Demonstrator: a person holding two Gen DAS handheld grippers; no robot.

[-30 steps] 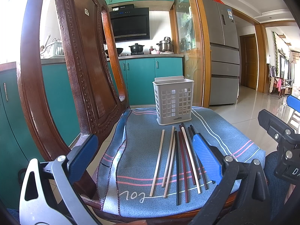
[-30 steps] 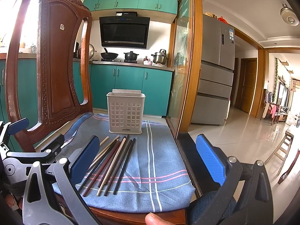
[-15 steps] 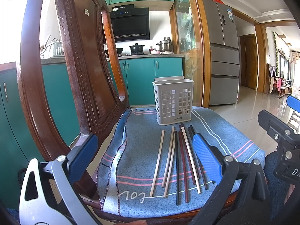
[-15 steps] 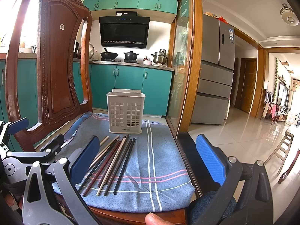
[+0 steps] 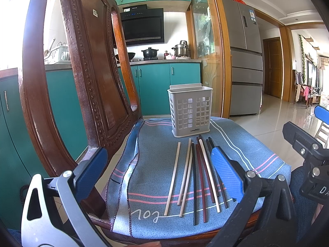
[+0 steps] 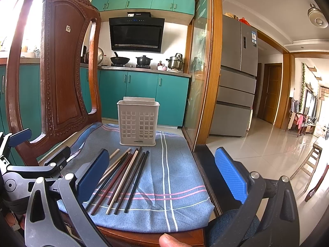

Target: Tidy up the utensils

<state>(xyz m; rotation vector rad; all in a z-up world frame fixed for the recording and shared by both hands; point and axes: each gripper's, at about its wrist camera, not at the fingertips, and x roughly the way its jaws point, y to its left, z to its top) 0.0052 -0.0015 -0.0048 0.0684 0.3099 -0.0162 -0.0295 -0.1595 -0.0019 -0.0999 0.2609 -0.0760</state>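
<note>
**Inspector:** Status of the utensils?

**Assistant:** Nothing sorted yet. The chopsticks (image 5: 197,177) all lie side by side on the blue cloth (image 5: 156,144) over the chair seat, just in front of the white basket (image 5: 190,111), which looks empty, though its interior is only partly visible.

**Inspector:** Grippers?

**Assistant:** The left gripper (image 5: 158,170) and the right gripper (image 6: 162,175) are both spread wide, holding nothing, near the seat's front edge. Every chopstick remains to be loaded.
</note>
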